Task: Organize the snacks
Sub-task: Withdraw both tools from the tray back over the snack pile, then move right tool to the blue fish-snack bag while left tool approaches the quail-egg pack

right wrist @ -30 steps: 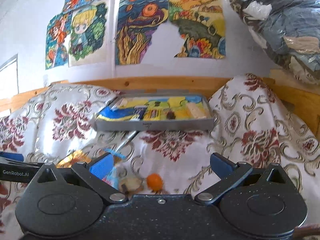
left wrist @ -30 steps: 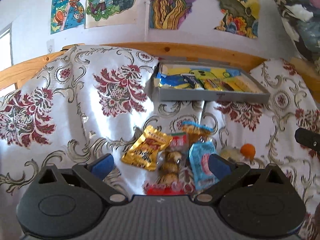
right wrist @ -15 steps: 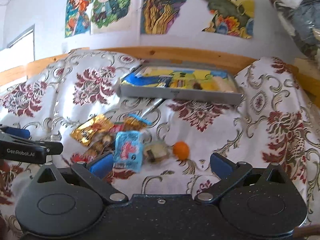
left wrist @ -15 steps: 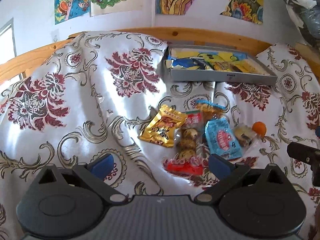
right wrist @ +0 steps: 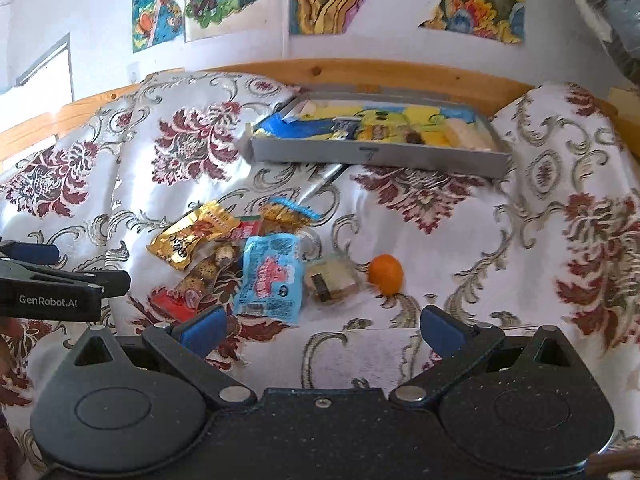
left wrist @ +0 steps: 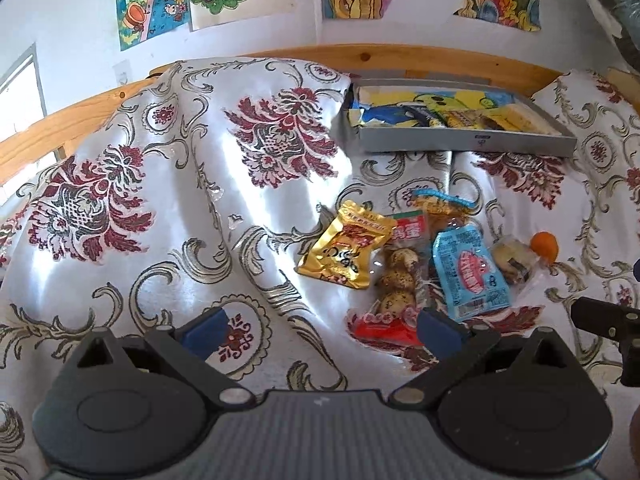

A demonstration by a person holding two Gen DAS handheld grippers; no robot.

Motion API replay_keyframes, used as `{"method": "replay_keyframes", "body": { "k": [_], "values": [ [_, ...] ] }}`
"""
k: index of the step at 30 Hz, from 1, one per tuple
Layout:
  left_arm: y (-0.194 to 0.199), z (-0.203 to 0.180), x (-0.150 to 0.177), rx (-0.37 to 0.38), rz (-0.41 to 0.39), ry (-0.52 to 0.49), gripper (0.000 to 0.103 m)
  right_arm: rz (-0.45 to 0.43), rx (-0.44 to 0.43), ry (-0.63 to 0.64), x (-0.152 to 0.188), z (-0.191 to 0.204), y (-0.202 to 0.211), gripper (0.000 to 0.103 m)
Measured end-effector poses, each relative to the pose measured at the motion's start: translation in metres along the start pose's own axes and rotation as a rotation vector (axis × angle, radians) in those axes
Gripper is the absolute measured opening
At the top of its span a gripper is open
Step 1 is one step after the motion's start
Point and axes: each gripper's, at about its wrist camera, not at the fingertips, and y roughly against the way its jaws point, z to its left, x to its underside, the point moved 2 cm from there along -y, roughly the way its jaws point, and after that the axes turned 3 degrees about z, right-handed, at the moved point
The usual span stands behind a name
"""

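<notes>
A pile of snacks lies on the patterned cloth: a gold packet (left wrist: 347, 250) (right wrist: 192, 234), a clear pack of speckled eggs (left wrist: 396, 276) (right wrist: 208, 270), a blue packet (left wrist: 470, 274) (right wrist: 270, 280), a wrapped pastry (left wrist: 512, 260) (right wrist: 332, 278) and a small orange (left wrist: 544, 244) (right wrist: 386, 274). A grey tray (left wrist: 464, 142) (right wrist: 376, 158) holding several snacks sits behind them. My left gripper (left wrist: 320, 330) is open, just short of the pile and to its left. My right gripper (right wrist: 320, 328) is open too, in front of the pastry and orange.
The floral cloth (left wrist: 180, 184) is draped and creased over a wooden-framed surface (right wrist: 360, 70). Posters hang on the white wall (left wrist: 60, 20). The left gripper's body (right wrist: 52, 280) juts in at the left of the right wrist view. A bundle of bagged fabric (right wrist: 612, 12) sits top right.
Both grippers have pulled back and tilted down, so the snacks and tray now sit higher and farther in each view. Both stay open and nothing on the cloth has moved.
</notes>
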Motion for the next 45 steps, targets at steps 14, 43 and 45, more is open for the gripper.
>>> {"method": "replay_keyframes", "body": {
  "k": [14, 43, 45],
  "values": [
    [-0.017, 0.012, -0.009, -0.078, 0.026, 0.066, 0.102, 0.030, -0.058, 0.102, -0.010, 0.025, -0.040, 0.102],
    [-0.059, -0.022, -0.040, 0.142, 0.074, -0.107, 0.102, 0.126, -0.110, 0.020, -0.005, 0.022, -0.088, 0.087],
    [-0.066, -0.026, -0.042, 0.185, 0.100, -0.118, 0.102, 0.128, -0.106, 0.020, -0.004, 0.021, -0.089, 0.087]
  ]
}}
